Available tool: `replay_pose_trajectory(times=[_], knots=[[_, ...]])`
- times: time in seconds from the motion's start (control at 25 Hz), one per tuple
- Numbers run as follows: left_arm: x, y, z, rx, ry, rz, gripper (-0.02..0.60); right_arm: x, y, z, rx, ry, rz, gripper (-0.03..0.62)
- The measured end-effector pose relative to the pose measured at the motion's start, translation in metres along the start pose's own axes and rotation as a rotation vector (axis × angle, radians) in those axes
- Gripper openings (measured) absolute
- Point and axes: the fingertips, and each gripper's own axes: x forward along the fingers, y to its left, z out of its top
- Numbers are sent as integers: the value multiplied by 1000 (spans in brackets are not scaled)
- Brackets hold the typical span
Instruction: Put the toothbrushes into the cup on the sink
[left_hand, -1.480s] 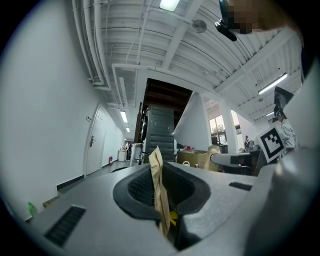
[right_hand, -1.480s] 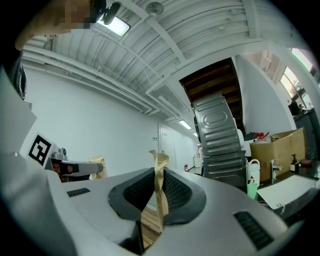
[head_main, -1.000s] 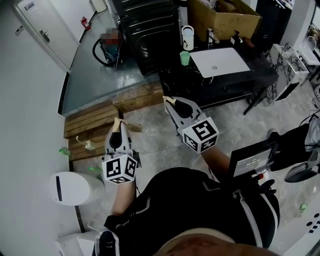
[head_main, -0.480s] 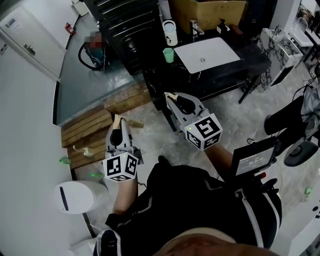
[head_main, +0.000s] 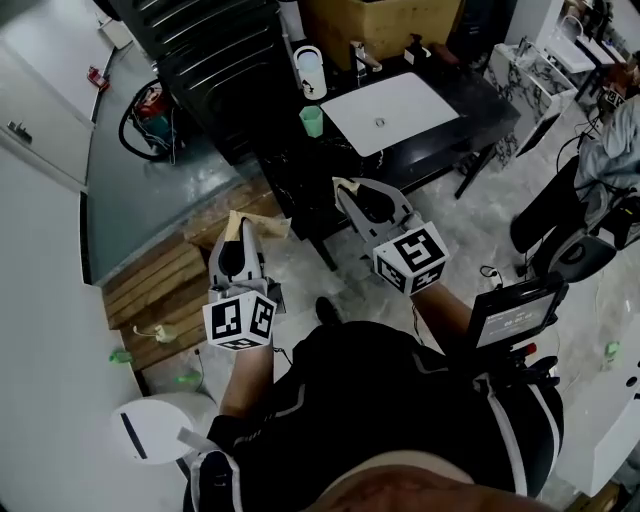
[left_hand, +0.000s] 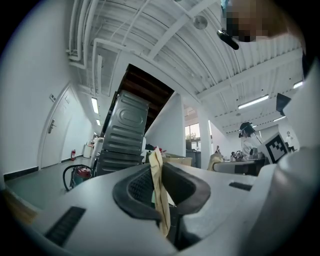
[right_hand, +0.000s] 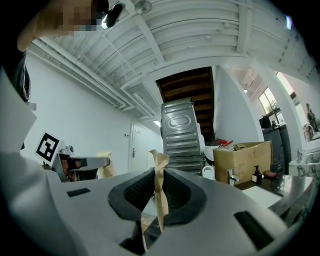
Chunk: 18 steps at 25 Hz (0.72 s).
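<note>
A tall black ribbed cabinet (head_main: 210, 60) stood at the far left, and to its right ran a black counter (head_main: 440, 135) with a white sink (head_main: 400, 105) set into its top. A cardboard box (head_main: 385, 25) sat behind the sink at the far edge. Wooden planks (head_main: 160, 290) lay on the floor at the near left of the counter, and a white bin (head_main: 150, 430) stood nearer still. The left gripper (head_main: 240, 225) pointed at the planks and the right gripper (head_main: 347, 188) at the counter's near edge, both well short of the sink. A white jug (head_main: 309, 72) stood at the counter's far left corner, and the green cup (head_main: 311, 121) stood upright just in front of it, left of the sink and well apart from both grippers. In the left gripper view, the left gripper (left_hand: 156, 162) had its jaws pressed together on a thin tan strip (left_hand: 160, 200). In the right gripper view, the right gripper (right_hand: 159, 170) was likewise clamped on a second tan strip (right_hand: 159, 200). Whether these strips were wrapped toothbrushes could not be told.
</note>
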Motion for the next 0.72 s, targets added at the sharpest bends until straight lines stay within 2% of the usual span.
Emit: replay_pose_trajectory(times=[0.32,0.72], knots=[[68,19,-4,-16,3,-107,43,46,-35,-9,12,19,-80,57],[123,48,-13,-51,6,-168,43,91,-53,-16,-11,42,-148,57]])
